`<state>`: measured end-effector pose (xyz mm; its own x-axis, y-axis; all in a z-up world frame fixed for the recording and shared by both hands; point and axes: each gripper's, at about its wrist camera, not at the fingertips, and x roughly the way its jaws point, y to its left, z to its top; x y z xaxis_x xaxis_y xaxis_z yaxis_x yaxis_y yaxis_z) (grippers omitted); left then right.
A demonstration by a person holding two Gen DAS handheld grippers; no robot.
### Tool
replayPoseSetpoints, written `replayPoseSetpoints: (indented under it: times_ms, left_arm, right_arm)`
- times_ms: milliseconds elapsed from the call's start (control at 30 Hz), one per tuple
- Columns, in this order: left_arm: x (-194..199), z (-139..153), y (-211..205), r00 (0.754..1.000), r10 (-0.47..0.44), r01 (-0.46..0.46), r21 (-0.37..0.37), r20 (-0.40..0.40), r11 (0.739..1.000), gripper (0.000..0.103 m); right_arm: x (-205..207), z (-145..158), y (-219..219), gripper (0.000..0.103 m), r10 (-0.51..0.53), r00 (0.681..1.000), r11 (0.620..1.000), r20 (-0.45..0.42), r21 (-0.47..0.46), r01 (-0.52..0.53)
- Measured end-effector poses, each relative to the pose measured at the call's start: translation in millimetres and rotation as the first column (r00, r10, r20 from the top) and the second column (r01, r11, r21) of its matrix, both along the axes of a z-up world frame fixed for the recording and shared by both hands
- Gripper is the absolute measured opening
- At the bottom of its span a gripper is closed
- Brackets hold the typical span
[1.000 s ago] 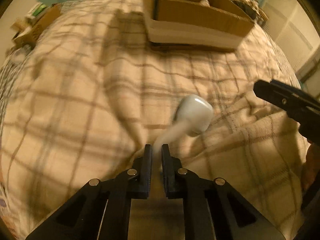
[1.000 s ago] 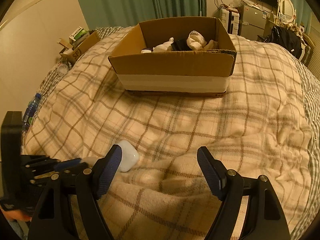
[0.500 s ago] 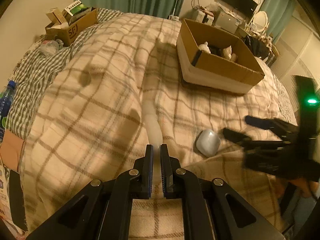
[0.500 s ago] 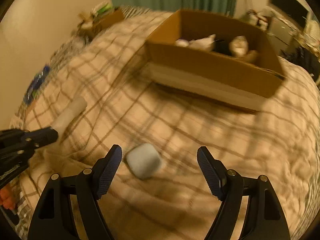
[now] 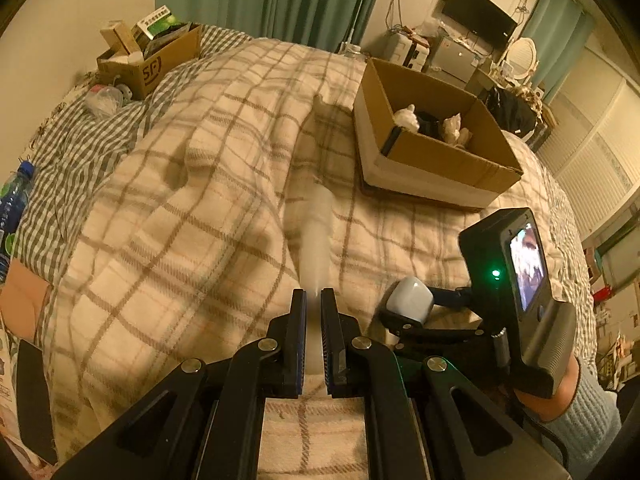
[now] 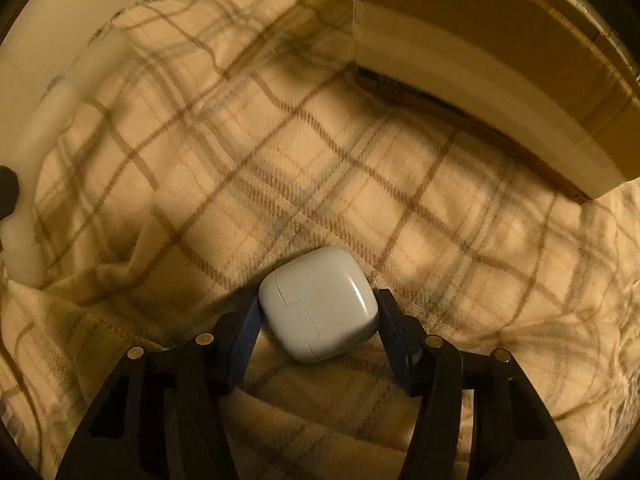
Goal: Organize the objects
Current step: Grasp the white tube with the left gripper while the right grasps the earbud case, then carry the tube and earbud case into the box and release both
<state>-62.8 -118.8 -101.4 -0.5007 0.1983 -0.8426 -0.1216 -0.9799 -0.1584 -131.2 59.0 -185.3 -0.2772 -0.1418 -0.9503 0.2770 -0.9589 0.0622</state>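
Observation:
My left gripper (image 5: 313,300) is shut on a long white tube (image 5: 316,236) that sticks out forward above the plaid blanket; the tube also shows at the left edge of the right wrist view (image 6: 24,184). My right gripper (image 6: 318,304) has its jaws closed against both sides of a white earbud case (image 6: 320,304) that rests on the blanket. The case also shows in the left wrist view (image 5: 408,300), between the right gripper's fingers. An open cardboard box (image 5: 436,160) holding several small items stands farther back on the bed.
A plaid blanket (image 5: 180,240) covers the bed in folds. A smaller cardboard box (image 5: 148,60) with packets sits at the far left, with a water bottle (image 5: 12,200) at the left edge. Furniture and a TV stand beyond the bed.
My right gripper has come down over the white case and closed its jaws against it. My left gripper has lifted and tilted up with the white tube still in it.

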Motion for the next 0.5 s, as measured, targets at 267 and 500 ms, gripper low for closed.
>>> replayPoseSetpoints:
  times_ms: [267, 500]
  left_arm:
    - [15.7, 39.3, 13.2, 0.998, -0.014, 0.013, -0.008, -0.065, 1.0, 0.006]
    - [27.1, 80.7, 36.3, 0.987, -0.05, 0.05, -0.006, -0.151, 0.999, 0.006]
  right_arm:
    - [28.0, 63.4, 22.2, 0.056, -0.05, 0.987, 0.996, -0.154, -0.083, 0.038]
    - [53.6, 130.1, 40.8, 0.056, -0.101, 0.954, 0.991, -0.283, -0.11, 0.072]
